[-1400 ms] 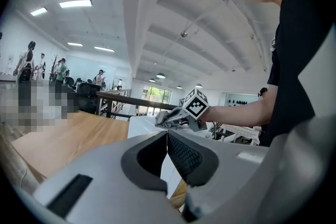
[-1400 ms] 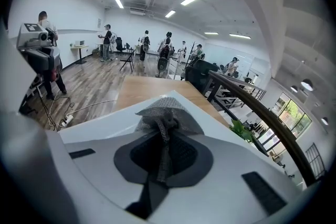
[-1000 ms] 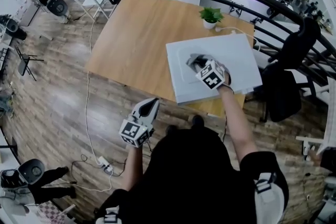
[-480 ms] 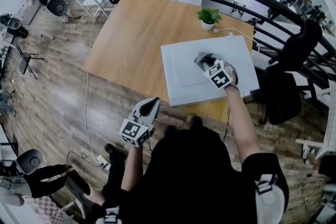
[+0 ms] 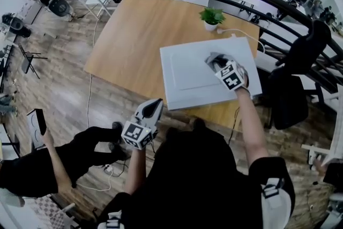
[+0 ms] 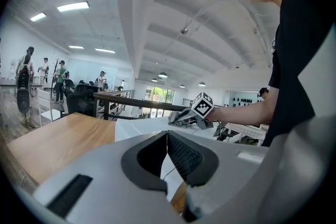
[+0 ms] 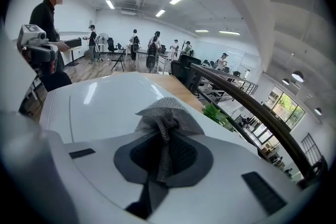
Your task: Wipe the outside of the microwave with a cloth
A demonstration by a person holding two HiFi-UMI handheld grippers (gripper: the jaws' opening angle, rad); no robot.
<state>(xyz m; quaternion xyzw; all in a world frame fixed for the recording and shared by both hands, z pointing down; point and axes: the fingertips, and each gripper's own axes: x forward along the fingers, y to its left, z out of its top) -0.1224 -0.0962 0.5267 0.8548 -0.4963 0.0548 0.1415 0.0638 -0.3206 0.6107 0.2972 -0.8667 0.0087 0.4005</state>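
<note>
While pinching the floppy cloth by its middle with right claw, pressing it on the microwave below; holding left claw closed.

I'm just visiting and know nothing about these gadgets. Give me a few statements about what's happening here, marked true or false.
1. The right gripper is shut on a grey cloth. True.
2. The cloth lies on top of the white microwave. True.
3. The left gripper holds a sponge. False: its jaws are shut with nothing between them.
4. The potted plant stands on the microwave. False: it stands on the wooden table, beyond the microwave.
</note>
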